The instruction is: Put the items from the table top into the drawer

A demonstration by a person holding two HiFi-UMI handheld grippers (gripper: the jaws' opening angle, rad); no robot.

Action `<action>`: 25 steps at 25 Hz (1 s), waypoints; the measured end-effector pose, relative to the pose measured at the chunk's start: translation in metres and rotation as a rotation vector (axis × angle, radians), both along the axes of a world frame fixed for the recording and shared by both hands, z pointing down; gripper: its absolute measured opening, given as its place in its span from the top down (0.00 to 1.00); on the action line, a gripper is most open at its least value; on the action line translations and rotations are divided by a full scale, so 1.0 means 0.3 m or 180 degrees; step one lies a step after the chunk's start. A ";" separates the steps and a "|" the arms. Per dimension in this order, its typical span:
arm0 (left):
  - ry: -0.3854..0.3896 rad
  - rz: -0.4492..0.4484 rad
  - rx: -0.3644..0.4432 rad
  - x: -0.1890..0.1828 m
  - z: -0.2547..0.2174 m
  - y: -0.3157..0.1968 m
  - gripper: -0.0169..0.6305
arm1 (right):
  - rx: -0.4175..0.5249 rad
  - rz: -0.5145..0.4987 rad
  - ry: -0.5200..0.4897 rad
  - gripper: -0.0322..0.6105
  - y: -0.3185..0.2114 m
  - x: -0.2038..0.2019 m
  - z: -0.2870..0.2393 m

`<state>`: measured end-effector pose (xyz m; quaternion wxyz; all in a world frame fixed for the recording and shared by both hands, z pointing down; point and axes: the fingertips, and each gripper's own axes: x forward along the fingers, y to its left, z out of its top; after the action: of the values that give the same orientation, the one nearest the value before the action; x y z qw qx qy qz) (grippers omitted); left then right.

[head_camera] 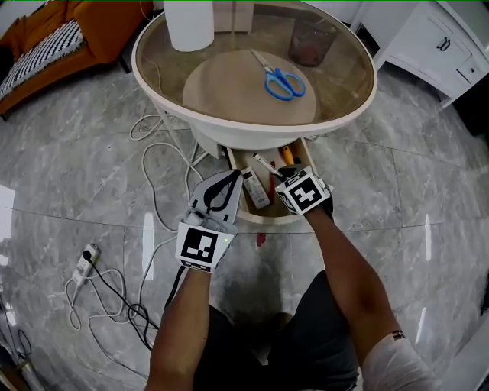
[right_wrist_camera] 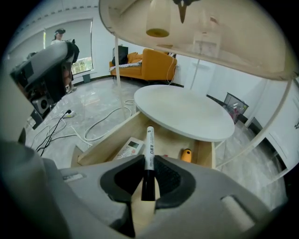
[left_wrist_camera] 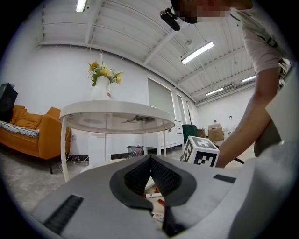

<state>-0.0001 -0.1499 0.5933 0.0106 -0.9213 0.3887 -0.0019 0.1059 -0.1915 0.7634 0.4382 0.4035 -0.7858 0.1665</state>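
Under the round glass table [head_camera: 252, 137], an open wooden drawer [head_camera: 267, 218] holds a white remote [head_camera: 256, 191] and an orange-tipped tool [head_camera: 286, 155]. My right gripper [head_camera: 281, 177] tilts down over the drawer, shut on a white marker with a black cap [head_camera: 266, 164]. In the right gripper view the marker [right_wrist_camera: 149, 144] stands upright between the pads of the right gripper [right_wrist_camera: 149, 161], with the remote [right_wrist_camera: 128, 148] below. My left gripper [head_camera: 231, 177] hovers at the drawer's left front, shut with its tips [left_wrist_camera: 150, 158] meeting on nothing. Blue-handled scissors [head_camera: 281, 80] lie on the table top.
On the table also stand a white vase [head_camera: 189, 23] and a dark glass cup [head_camera: 312, 42]. White cables [head_camera: 164, 153] and a power strip [head_camera: 85, 260] lie on the marble floor at the left. An orange sofa [head_camera: 69, 38] stands far left, a white cabinet [head_camera: 443, 42] far right.
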 end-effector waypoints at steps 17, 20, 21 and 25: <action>-0.0055 -0.0026 0.0141 -0.003 -0.006 0.038 0.97 | -0.0780 -0.0217 0.0522 0.84 0.049 -0.008 0.181; -0.0057 -0.0018 0.0137 0.001 -0.002 0.037 0.97 | -0.0821 -0.0218 0.0481 0.84 0.058 -0.018 0.188; -0.0055 -0.0018 0.0133 0.001 0.000 0.035 0.97 | -0.0792 -0.0238 0.0451 0.84 0.052 -0.026 0.182; -0.0032 -0.0011 0.0120 0.008 0.005 0.029 0.97 | -0.0735 -0.0301 0.0350 0.83 0.055 -0.043 0.169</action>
<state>0.0023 -0.1413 0.5948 0.0299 -0.9202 0.3902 0.0008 0.0929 -0.1750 0.8140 0.5315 0.3214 -0.7544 0.2127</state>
